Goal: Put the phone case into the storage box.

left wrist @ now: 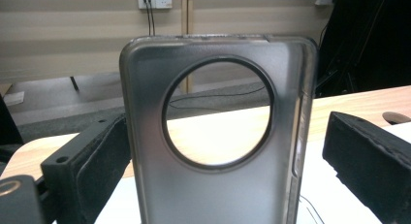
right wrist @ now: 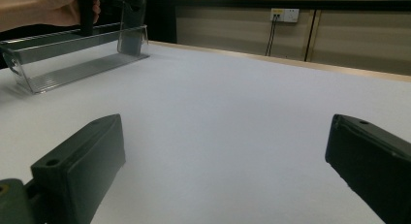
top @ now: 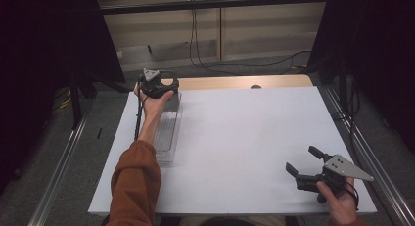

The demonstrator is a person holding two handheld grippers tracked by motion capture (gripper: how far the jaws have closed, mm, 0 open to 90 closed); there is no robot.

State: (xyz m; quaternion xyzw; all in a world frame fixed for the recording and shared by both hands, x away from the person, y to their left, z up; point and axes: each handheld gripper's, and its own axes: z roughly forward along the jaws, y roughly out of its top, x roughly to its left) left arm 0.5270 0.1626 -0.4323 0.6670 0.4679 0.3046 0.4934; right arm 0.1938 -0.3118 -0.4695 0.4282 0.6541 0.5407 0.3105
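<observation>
A: Jaws of left gripper [top: 164, 89] standing apart around a smoky clear phone case [left wrist: 218, 136], upright between them, not clamped, over far end of clear tray [top: 166, 138] at desk's [top: 244, 138] left edge. Probably lined up to grab or just let go.

B: Right gripper [top: 302, 163] idle, jaws wide apart, nothing between. No readable branding anywhere.

Dim, even light from overhead; the white table [top: 244, 138] is brightest, the room's sides nearly black. Shadows are faint; no glare. The case [left wrist: 218, 136] looks soft up close; all pictures slightly grainy.
</observation>
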